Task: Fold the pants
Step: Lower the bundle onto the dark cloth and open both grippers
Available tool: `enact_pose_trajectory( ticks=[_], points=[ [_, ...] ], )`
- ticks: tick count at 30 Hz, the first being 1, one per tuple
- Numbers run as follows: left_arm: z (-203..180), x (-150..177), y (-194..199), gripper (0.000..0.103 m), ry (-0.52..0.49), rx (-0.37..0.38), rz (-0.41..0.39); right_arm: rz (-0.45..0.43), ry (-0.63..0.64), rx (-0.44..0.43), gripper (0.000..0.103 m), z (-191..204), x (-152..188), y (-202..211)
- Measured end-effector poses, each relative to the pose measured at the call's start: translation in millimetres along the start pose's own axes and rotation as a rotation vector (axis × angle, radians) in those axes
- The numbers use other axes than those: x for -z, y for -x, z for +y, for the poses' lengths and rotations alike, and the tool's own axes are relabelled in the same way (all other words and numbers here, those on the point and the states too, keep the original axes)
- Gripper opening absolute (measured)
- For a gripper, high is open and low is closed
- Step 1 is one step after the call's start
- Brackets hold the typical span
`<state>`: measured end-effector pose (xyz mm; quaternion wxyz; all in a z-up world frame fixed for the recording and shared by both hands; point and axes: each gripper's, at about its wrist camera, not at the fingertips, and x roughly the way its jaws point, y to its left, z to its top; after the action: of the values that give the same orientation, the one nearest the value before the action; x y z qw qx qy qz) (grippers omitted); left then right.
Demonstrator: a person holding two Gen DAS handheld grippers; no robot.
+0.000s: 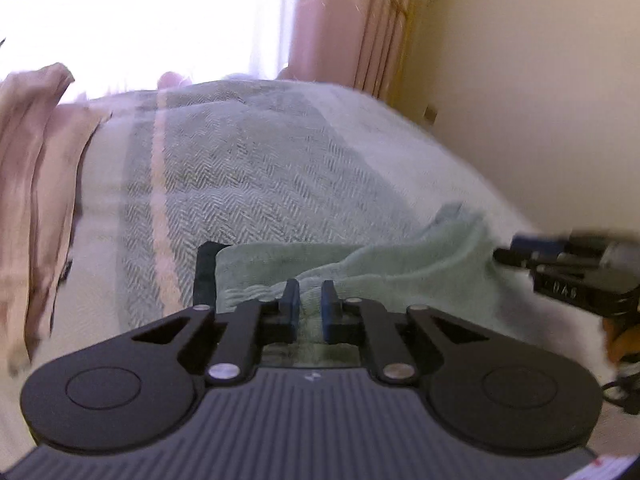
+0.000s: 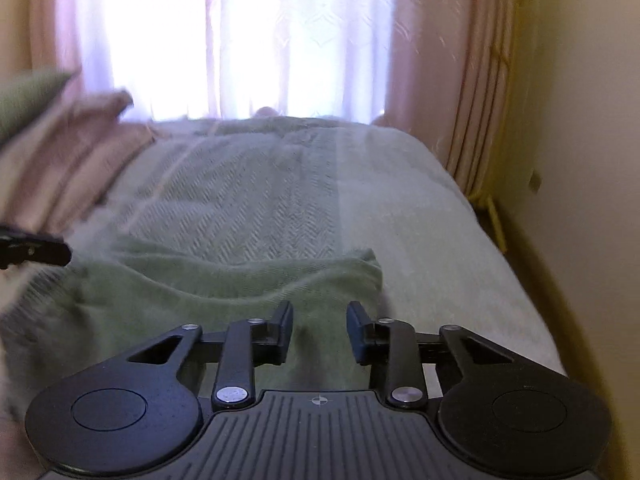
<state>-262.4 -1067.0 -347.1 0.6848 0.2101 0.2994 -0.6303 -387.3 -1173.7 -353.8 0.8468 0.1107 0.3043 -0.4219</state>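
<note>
The green pants (image 2: 224, 292) lie bunched across the lower middle of the frame on the bed (image 2: 400, 208), probably spread there for a flat folding surface. The left gripper (image 1: 310, 304) has its jaws nearly together with a narrow gap over a raised ridge of fabric; whether it pinches cannot be told. The right gripper (image 2: 319, 330) stands partly open above the cloth, gripping nothing.
</note>
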Motion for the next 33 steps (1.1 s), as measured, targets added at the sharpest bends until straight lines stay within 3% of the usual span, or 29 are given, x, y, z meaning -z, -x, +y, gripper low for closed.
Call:
enact_pose_trajectory(
  ticks=[3,6,9,12,17,19,22,28,30,33],
  points=[
    [-4,17,-36,0.010,-0.087,-0.074,0.042,0.074,0.040,0.030,0.026,9,19,-30],
    [-2,36,-46,0.011,-0.153,-0.090,0.022,0.063,0.069,0.035,0.026,11,31,-36],
    [5,29,-31,0.011,-0.090,-0.068,0.036,0.080,-0.003,0.041,0.026,6,23,-21],
    [16,23,14,0.011,0.038,-0.002,0.011,0.022,-0.073,0.010,0.026,2,29,28],
    [14,48,69,0.011,0.083,0.087,0.003,0.008,-0.097,-0.064,0.026,23,58,95],
    [9,63,61,0.013,0.069,0.059,0.045,0.027,-0.100,-0.074,0.026,33,71,102],
    [8,76,42,0.016,0.058,0.009,0.070,0.168,-0.110,-0.059,0.026,50,90,70],
    [1,65,45,0.016,0.068,-0.047,0.105,0.173,-0.157,-0.029,0.026,52,80,65],
    [-6,63,60,0.016,0.069,-0.055,0.121,0.151,-0.181,-0.027,0.029,49,78,83],
    [-15,62,86,0.019,0.076,-0.063,0.131,0.137,-0.206,-0.040,0.047,50,76,106]
  ],
)
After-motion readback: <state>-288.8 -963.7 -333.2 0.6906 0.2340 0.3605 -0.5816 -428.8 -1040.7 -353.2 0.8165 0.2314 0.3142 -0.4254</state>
